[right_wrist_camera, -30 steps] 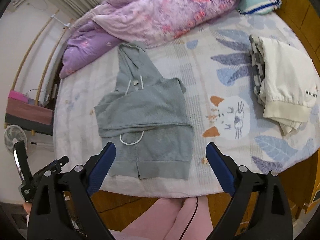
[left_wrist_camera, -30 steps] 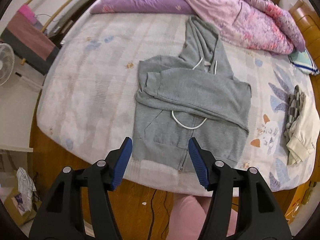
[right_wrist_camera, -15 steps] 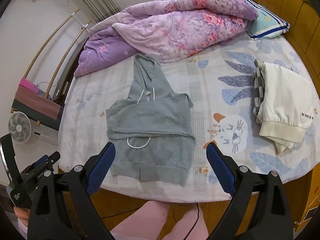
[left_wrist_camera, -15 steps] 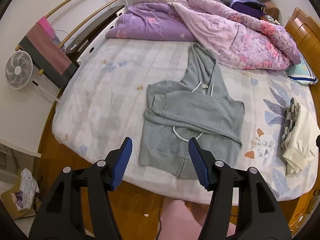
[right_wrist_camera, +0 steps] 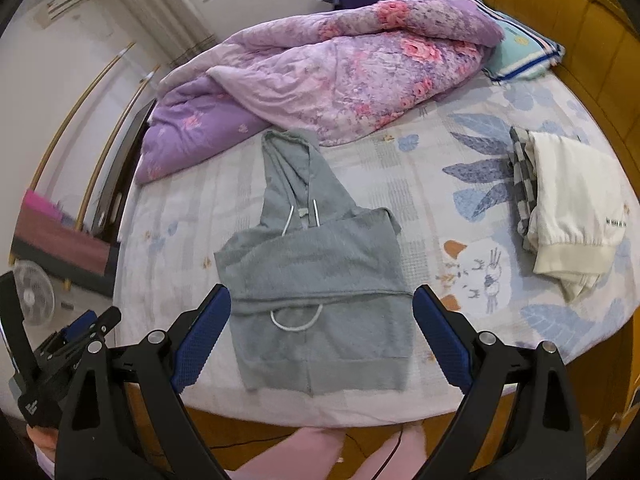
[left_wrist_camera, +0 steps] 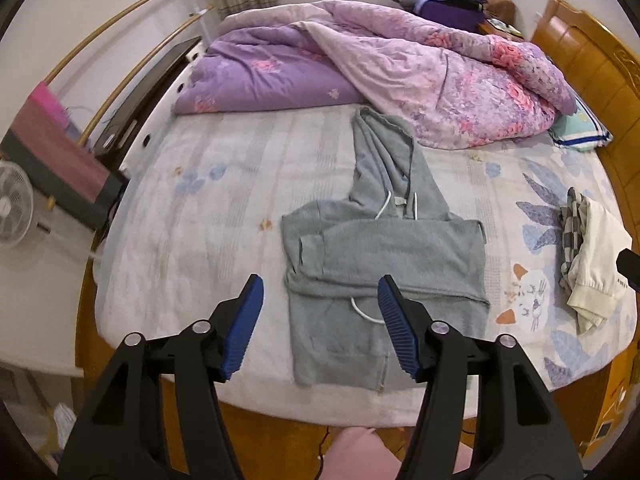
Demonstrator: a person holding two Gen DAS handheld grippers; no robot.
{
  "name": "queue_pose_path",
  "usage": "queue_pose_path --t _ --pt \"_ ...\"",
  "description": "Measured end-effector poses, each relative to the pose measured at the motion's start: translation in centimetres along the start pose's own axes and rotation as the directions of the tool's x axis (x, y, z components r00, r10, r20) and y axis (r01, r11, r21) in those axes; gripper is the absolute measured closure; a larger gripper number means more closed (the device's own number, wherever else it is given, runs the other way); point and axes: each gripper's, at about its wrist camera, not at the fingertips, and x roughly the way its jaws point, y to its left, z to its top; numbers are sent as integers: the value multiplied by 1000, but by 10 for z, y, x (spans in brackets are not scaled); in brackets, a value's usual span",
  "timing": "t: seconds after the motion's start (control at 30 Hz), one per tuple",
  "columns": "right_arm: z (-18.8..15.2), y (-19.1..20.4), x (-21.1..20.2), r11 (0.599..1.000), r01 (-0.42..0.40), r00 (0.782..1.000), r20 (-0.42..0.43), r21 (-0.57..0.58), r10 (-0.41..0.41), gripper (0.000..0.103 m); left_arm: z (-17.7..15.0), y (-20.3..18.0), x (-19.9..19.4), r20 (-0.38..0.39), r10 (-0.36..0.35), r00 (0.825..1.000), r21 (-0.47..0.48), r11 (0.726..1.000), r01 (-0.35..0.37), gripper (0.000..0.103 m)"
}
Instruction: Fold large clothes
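Observation:
A grey zip hoodie (left_wrist_camera: 384, 248) lies flat on the bed, sleeves folded across its chest, hood pointing to the far side, hem at the near edge. It also shows in the right wrist view (right_wrist_camera: 316, 272). My left gripper (left_wrist_camera: 318, 324) is open and empty, held above and short of the hem. My right gripper (right_wrist_camera: 320, 336) is open wide and empty, also raised over the near bed edge. The left gripper shows at the lower left of the right wrist view (right_wrist_camera: 80, 336).
A purple and pink quilt (left_wrist_camera: 380, 68) is bunched at the far side of the bed. Folded cream and checked clothes (right_wrist_camera: 568, 204) lie at the right. A wooden headboard (right_wrist_camera: 560, 12) runs along the right. A fan (left_wrist_camera: 14, 212) stands at the left.
Both grippers have pulled up and back from the bed, so the hoodie looks smaller and farther. Both stay open. The hoodie has not moved.

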Motion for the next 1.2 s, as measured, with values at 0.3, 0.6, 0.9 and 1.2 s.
queue_pose_path --t 0.3,0.6,0.9,1.2 --pt "38 41 29 996 80 997 6 50 -80 14 66 36 38 8 -39 999 96 995 38 39" --pt "114 67 94 987 129 992 13 -99 -128 14 134 31 98 -16 -23 1000 123 992 25 32" --pt "180 59 231 986 60 992 -103 -156 -76 14 210 2 226 -162 -18 987 73 997 30 31" --pt "218 24 382 995 97 986 -137 -27 -99 14 253 -47 394 -258 -75 963 33 996 86 31"
